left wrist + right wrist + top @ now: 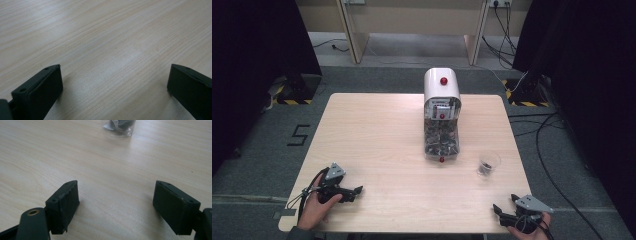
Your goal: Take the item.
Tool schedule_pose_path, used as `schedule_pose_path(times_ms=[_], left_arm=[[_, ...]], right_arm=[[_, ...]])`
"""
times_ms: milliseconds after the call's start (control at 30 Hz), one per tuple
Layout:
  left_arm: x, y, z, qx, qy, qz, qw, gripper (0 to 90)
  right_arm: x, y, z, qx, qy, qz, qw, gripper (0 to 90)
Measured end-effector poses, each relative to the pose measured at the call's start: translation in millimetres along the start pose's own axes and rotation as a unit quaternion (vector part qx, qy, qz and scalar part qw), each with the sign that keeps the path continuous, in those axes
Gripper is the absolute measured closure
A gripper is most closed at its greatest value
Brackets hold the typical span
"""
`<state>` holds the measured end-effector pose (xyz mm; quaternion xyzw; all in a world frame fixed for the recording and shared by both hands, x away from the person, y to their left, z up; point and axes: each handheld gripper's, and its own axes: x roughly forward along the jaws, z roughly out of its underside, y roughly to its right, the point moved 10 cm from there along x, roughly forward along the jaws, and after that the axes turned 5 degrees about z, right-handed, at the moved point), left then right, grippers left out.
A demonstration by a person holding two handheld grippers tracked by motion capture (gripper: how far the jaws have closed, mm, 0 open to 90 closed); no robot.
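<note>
glass cup (119, 127) ahead of right gripper (116, 202), apart

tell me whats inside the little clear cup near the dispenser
The clear cup holds a small heap of dark pieces, some with a silvery glint, low in the bottom. What they are is too small to tell.
</note>
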<state>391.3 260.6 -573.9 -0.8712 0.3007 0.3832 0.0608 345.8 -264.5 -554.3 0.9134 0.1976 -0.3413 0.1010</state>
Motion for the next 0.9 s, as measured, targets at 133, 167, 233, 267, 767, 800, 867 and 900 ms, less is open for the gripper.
schedule_pose_path(times_ms=[133, 167, 233, 267, 767, 800, 867, 900], left_arm=[[0.0, 0.0, 0.0, 0.000, 0.000, 0.000, 1.0000, 0.0], [0.0, 0.0, 0.0, 0.000, 0.000, 0.000, 1.0000, 0.0], [0.0, 0.0, 0.0, 0.000, 0.000, 0.000, 1.0000, 0.0], [0.0, 0.0, 0.0, 0.000, 0.000, 0.000, 1.0000, 0.0], [0.0, 0.0, 0.0, 0.000, 0.000, 0.000, 1.0000, 0.0], [0.0, 0.0, 0.0, 0.000, 0.000, 0.000, 1.0000, 0.0], [0.0, 0.0, 0.0, 0.000, 0.000, 0.000, 1.0000, 0.0], [0.0, 0.0, 0.0, 0.000, 0.000, 0.000, 1.0000, 0.0]], right_arm=[[-0.3, 0.1, 0.5, -0.001, 0.007, 0.002, 1.0000, 21.6], [-0.3, 0.1, 0.5, -0.001, 0.007, 0.002, 1.0000, 21.6], [-0.4, -0.3, 0.8, 0.002, 0.008, 0.002, 1.0000, 21.6], [-0.6, -0.8, 1.1, 0.005, 0.009, 0.002, 0.9999, 21.6], [-0.4, -0.3, 1.0, 0.002, 0.014, 0.002, 0.9999, 21.5], [-0.4, -0.3, 1.0, 0.002, 0.014, 0.002, 0.9999, 21.5], [-0.4, -0.4, 1.0, 0.002, 0.014, 0.001, 0.9999, 21.4], [-0.4, -0.4, 1.0, 0.002, 0.014, 0.001, 0.9999, 21.4]])
